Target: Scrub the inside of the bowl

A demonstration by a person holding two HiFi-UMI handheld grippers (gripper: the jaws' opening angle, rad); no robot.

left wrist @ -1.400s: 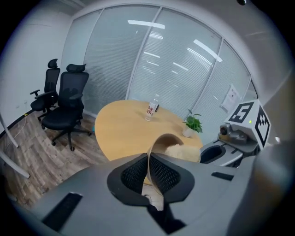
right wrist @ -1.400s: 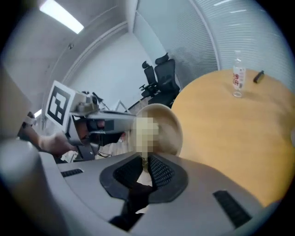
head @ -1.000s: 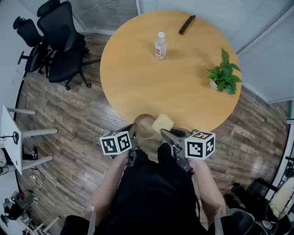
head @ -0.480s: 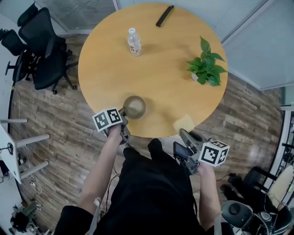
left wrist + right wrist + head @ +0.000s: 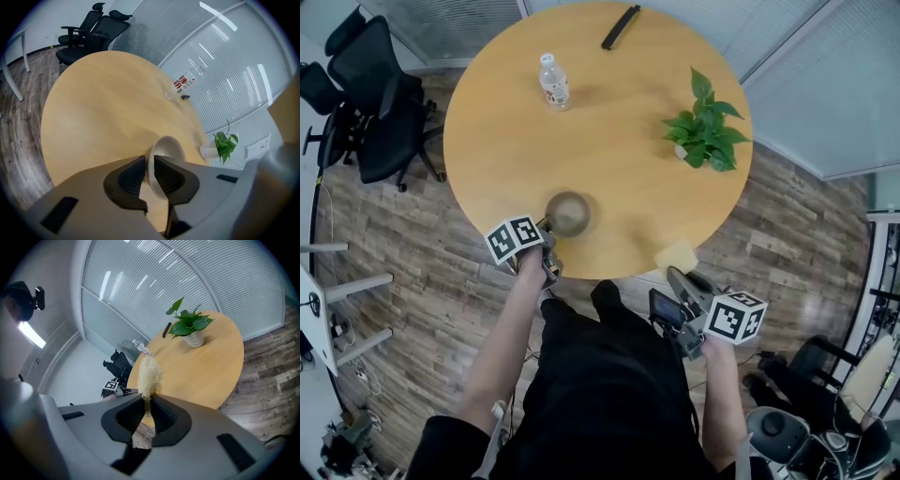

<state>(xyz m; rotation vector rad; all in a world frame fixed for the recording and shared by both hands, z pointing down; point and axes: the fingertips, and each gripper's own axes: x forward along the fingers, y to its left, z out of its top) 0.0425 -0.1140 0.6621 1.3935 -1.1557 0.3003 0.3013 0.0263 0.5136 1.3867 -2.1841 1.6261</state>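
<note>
Forward, left gripper (image 5: pixel 547 232) on bowl (image 5: pixel 570 212).

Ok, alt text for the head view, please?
Seen from above, the left gripper holds a bowl by its rim on a round wooden table, while the right gripper holds a yellow sponge apart from it at the table's edge.

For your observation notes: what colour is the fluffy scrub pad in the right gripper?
Pale yellow fluffy scrub pad, best in right gripper view.

A black top (image 5: pixel 609 394) covers the person's torso. The grey plastic left tongs (image 5: pixel 151 161) and right tongs (image 5: pixel 146 401) have black ribbed pads (image 5: pixel 132 176); each bears a white cube with black square markers (image 5: pixel 514 239).
</note>
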